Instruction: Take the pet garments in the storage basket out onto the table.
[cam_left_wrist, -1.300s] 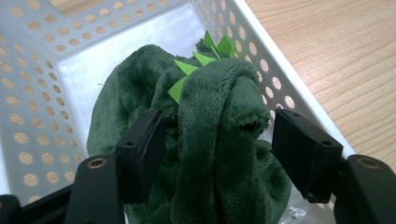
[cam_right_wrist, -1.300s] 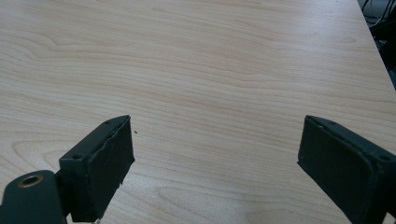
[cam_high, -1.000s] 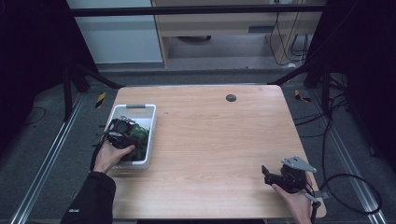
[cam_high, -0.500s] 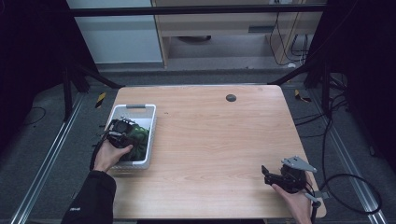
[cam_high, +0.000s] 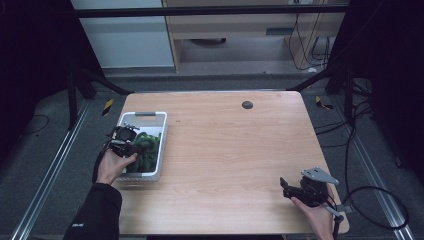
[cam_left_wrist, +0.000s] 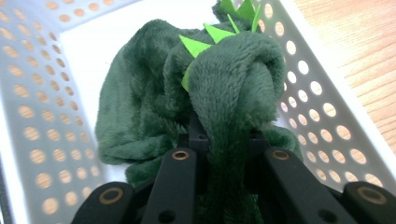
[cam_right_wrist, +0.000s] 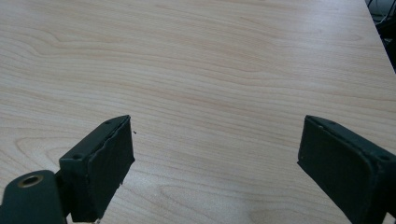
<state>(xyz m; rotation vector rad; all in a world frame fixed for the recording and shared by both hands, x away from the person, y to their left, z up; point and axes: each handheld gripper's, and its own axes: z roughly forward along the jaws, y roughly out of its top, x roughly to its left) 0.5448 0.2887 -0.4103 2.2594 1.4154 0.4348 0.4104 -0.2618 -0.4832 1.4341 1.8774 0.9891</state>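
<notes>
Inside the white perforated plastic basket (cam_high: 159, 131) at the left edge of the pale wooden bench (cam_high: 230, 150), a dark green plush toy with bright green felt spikes (cam_left_wrist: 196, 88) is gripped by the left tool (cam_high: 123, 141). Its jaws have just been closing, and a fold of the plush is pinched between them; the rest of the toy is bunched on the basket floor. Near the bench's front right corner, the right tool (cam_high: 287, 186) is held just above the bare wood with its jaws spread wide and nothing between them. A small dark round disc (cam_high: 247, 104) is seen near the far edge.
</notes>
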